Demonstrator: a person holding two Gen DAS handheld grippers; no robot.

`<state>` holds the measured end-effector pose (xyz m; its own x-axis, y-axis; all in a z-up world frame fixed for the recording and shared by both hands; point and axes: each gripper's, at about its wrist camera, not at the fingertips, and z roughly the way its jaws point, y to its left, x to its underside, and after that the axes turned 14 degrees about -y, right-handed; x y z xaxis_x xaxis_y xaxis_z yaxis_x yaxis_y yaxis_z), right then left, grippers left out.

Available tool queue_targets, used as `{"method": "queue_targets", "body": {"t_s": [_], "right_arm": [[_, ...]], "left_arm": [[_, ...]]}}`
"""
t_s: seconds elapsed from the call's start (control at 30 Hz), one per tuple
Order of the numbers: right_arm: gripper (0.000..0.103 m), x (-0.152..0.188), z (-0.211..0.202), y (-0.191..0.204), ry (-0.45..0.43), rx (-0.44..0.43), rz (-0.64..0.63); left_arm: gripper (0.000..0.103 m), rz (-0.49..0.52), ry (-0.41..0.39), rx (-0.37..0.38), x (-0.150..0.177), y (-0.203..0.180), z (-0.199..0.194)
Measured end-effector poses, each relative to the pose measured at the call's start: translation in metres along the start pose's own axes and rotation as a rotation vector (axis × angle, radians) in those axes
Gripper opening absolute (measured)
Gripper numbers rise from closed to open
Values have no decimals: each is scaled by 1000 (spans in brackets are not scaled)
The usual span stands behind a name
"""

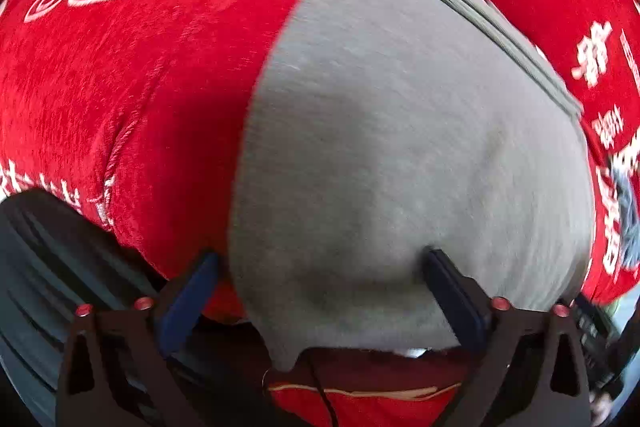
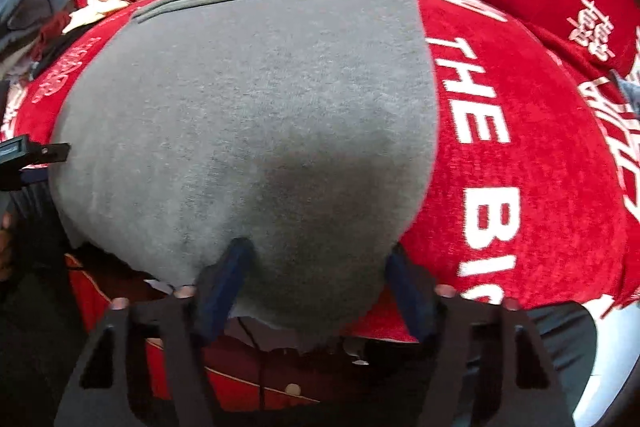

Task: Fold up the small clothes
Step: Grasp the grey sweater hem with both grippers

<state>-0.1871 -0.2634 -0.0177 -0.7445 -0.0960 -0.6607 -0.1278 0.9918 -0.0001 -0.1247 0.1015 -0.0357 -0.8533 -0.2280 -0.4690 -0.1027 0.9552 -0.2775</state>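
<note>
Gripping stage: left gripper (image 1: 320,263) and right gripper (image 2: 320,259), fingers spread, straddle the grey garment's (image 1: 400,147) near edge; next, pinch and lift far.

Plain grey garment (image 2: 248,99) on white-lettered red cloth (image 2: 520,147)

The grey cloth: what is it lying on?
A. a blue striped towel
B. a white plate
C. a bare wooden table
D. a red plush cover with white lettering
D: the grey cloth is spread over a red cover printed with white letters and characters, which shows around it in both wrist views.
</note>
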Motion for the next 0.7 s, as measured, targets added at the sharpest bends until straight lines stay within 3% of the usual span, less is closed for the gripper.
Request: {"method": "queue_targets", "body": {"t_s": [0.03, 0.1, 0.2, 0.3, 0.33, 0.37, 0.4, 0.47, 0.5, 0.7], "right_arm": [[52, 1, -3, 0, -5, 7, -1], [52, 1, -5, 0, -8, -7, 7], [63, 2, -2, -3, 4, -36, 18], [59, 2, -1, 4, 7, -18, -18], [47, 2, -1, 7, 4, -7, -31], [25, 0, -3, 9, -5, -14, -39], [15, 0, -5, 9, -13, -31, -34], [12, -3, -9, 5, -21, -63, -7], [12, -4, -10, 3, -21, -78, 11], [12, -33, -34, -18, -125, -220, 152]], "left_arm": [[98, 20, 0, 2, 0, -4, 0], [99, 32, -2, -3, 1, -6, 1], [103, 2, 11, -5, 0, -4, 8], [102, 9, 8, -3, 6, -8, 8], [97, 15, 3, -3, 6, -8, 6], [94, 24, -7, -3, 6, -10, 3], [82, 37, -18, -5, 4, -12, -2], [48, 81, -36, 6, 2, -19, -14], [12, 105, -36, 27, 1, -21, -20], [12, 72, -48, 117, -29, -14, -32]]}}
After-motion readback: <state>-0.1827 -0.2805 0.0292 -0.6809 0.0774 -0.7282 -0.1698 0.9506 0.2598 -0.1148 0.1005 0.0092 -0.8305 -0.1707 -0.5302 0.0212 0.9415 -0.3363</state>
